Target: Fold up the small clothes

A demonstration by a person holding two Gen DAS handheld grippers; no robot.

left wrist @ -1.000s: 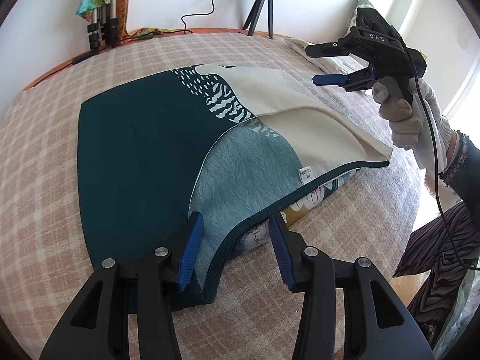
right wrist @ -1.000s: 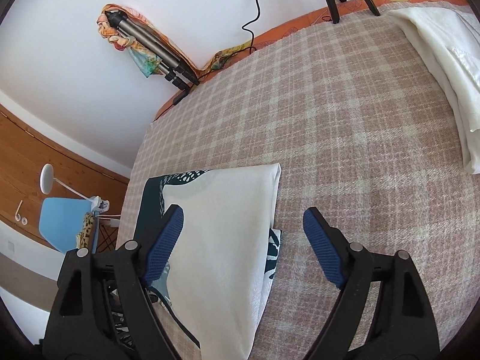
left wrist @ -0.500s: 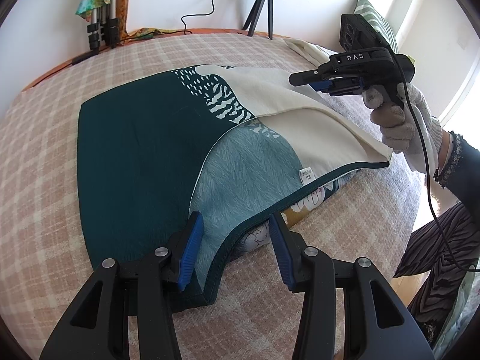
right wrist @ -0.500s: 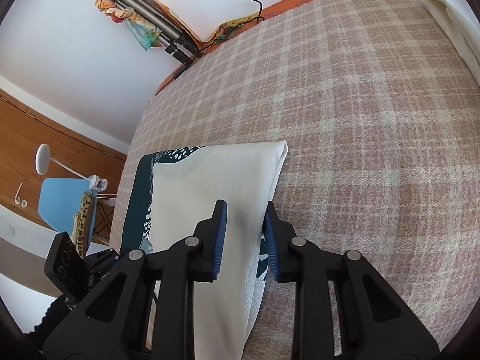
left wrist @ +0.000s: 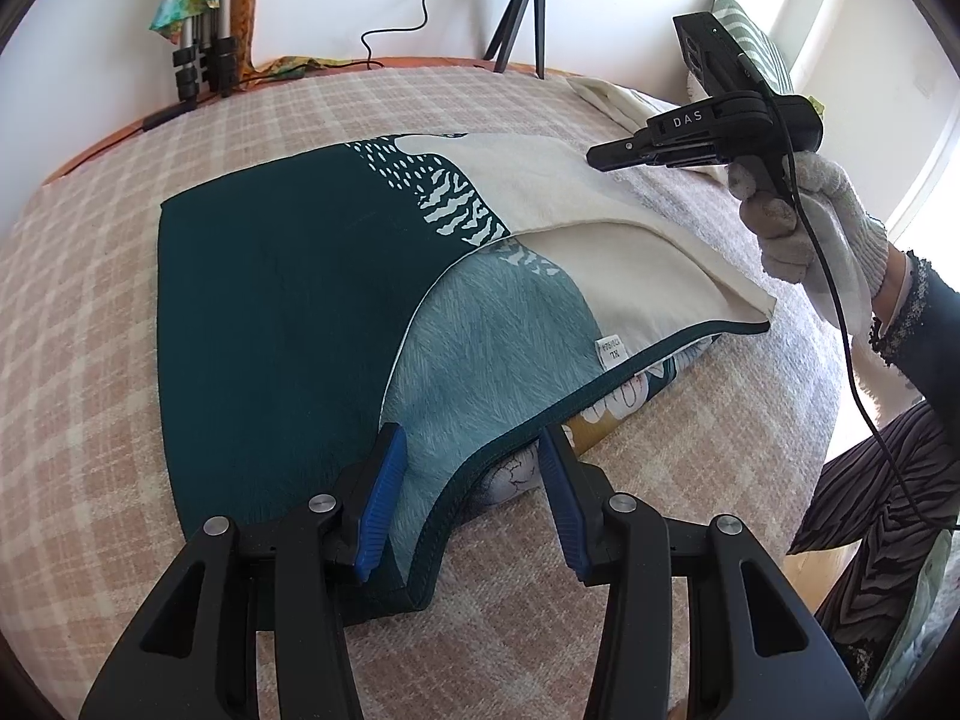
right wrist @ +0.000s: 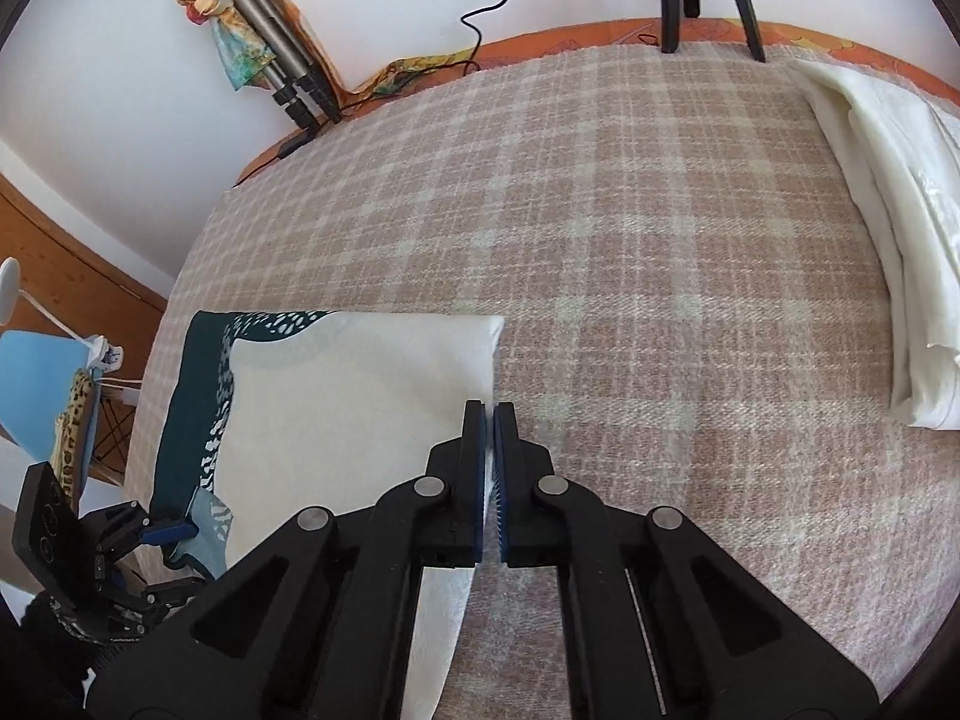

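A plaid bed (left wrist: 90, 312) carried the folded garment (left wrist: 282, 324) at centre. The left claw (left wrist: 468, 504) gaped wide at 6 o'clock, straddling its teal hem without gripping. The right claw (right wrist: 489, 420) was pinched together over the garment's cream edge at 2 o'clock.

I count two tongs, my left tongs (left wrist: 468, 498) and my right tongs (right wrist: 487, 438). There is one garment (left wrist: 288, 312) (green, blue and cream), one folded white cloth (right wrist: 888, 252), two tripods (left wrist: 522, 18) (right wrist: 270, 54) and one bed (right wrist: 630, 228).
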